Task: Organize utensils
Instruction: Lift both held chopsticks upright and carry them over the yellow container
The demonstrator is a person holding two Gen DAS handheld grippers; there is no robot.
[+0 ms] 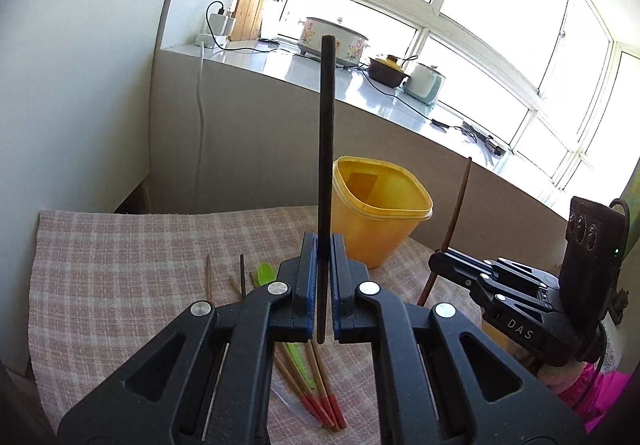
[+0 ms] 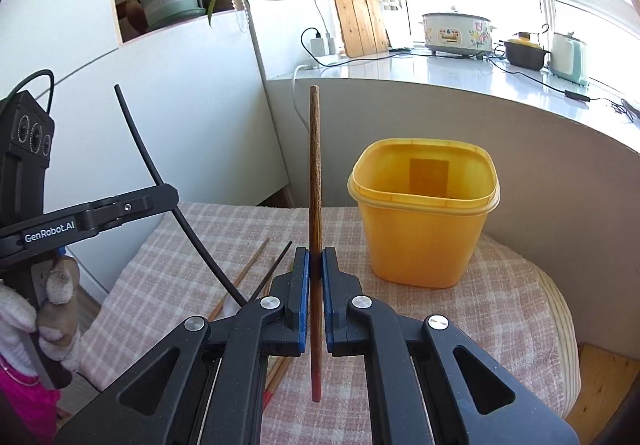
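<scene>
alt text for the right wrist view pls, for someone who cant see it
The right gripper is shut on a brown wooden chopstick held upright, just left of an empty yellow tub on a checked cloth. At left, the left gripper holds a black chopstick; more chopsticks lie on the cloth.

Black tongs (image 1: 323, 245), blue pads (image 2: 305, 277), silver rivets, pink sleeve (image 2: 24, 401).
</scene>
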